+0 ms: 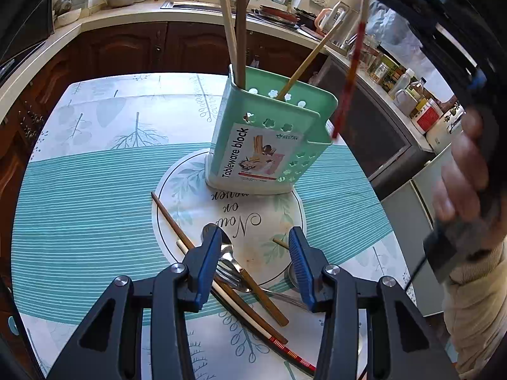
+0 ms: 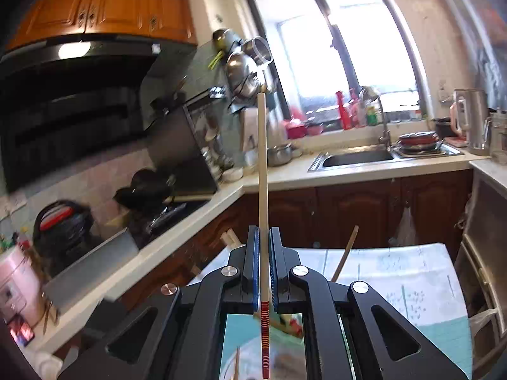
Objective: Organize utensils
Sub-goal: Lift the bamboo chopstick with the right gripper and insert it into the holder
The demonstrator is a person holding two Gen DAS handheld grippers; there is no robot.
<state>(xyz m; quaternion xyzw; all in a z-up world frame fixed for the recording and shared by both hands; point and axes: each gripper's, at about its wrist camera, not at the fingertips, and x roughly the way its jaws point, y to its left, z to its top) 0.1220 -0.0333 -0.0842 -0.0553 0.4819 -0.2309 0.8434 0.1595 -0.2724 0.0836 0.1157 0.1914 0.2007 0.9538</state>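
Observation:
A mint-green tableware holder (image 1: 269, 139) stands upright on the round placemat (image 1: 190, 196), with three chopsticks (image 1: 240, 31) sticking out of it. My left gripper (image 1: 255, 247) hovers open over a loose pile: a spoon (image 1: 226, 240), a fork (image 1: 228, 272), brown chopsticks (image 1: 171, 218) and a red-ended chopstick (image 1: 285, 348). Nothing sits between its pads. My right gripper (image 2: 262, 231) is shut on a cream chopstick (image 2: 263, 174) with a red striped end. In the left wrist view that chopstick (image 1: 348, 79) hangs tilted beside the holder's right rim, above the table.
A teal-striped tablecloth (image 1: 95, 190) covers the table. A person's hand (image 1: 459, 174) grips the right tool at the right. Jars and bottles (image 1: 405, 88) line a side counter. Behind are a sink (image 2: 358, 158), a kettle (image 2: 472, 120) and dark cabinets (image 1: 126, 47).

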